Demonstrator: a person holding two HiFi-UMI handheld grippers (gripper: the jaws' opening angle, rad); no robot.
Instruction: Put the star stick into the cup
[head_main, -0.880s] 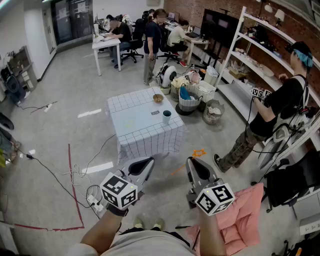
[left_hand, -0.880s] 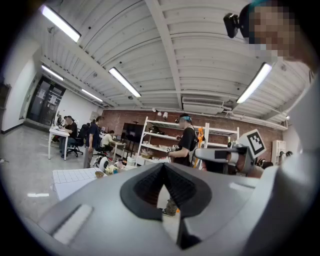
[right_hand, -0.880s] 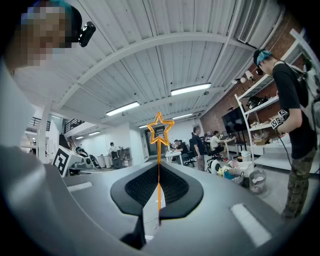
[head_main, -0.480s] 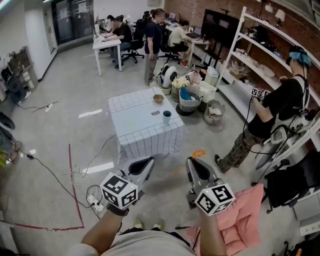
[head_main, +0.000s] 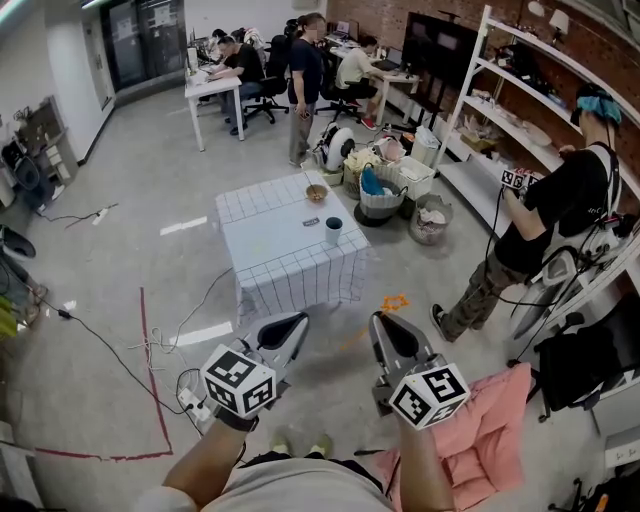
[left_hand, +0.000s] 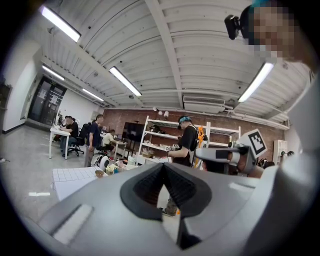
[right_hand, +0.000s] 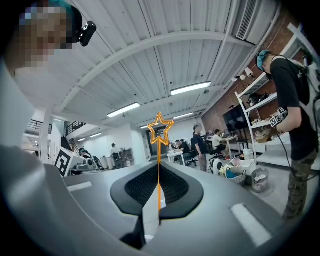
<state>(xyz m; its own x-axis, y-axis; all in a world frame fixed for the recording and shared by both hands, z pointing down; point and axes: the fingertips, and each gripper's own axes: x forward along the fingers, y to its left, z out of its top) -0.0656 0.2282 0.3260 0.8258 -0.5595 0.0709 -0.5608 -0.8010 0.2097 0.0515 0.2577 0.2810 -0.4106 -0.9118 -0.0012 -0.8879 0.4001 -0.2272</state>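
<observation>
- The right hand-held gripper (right_hand: 159, 169) has its jaws pinched tight on the thin orange stem of the star stick (right_hand: 159, 152). The stem runs straight up between the pads, and the open star outline pokes out past the jaw tips.
- From the head view you can just catch the orange star sitting off the front of that gripper, over the floor (head_main: 110, 250).
- The left hand-held gripper (left_hand: 163, 167) is closed too, with its tips pressed together and nothing between them.
- Both grippers sit low in front of the person, side by side but not touching. They're over the floor and well short of the bench (head_main: 280, 268).
- The cup (head_main: 333, 231) is dark and stands upright on the bench's white checked cloth, toward its right edge. So the stick and the cup are well apart.
- There's also a bowl (head_main: 316, 194) at the far side of the bench, and a small dark thing lies between it and the cup. It's too small to say what it is.
- Off to the right, a person in a black top (head_main: 545, 225) stands at the white shelves (head_main: 500, 110).
- A pink cloth (head_main: 480, 435) lies on the floor, just right of the right gripper.
</observation>
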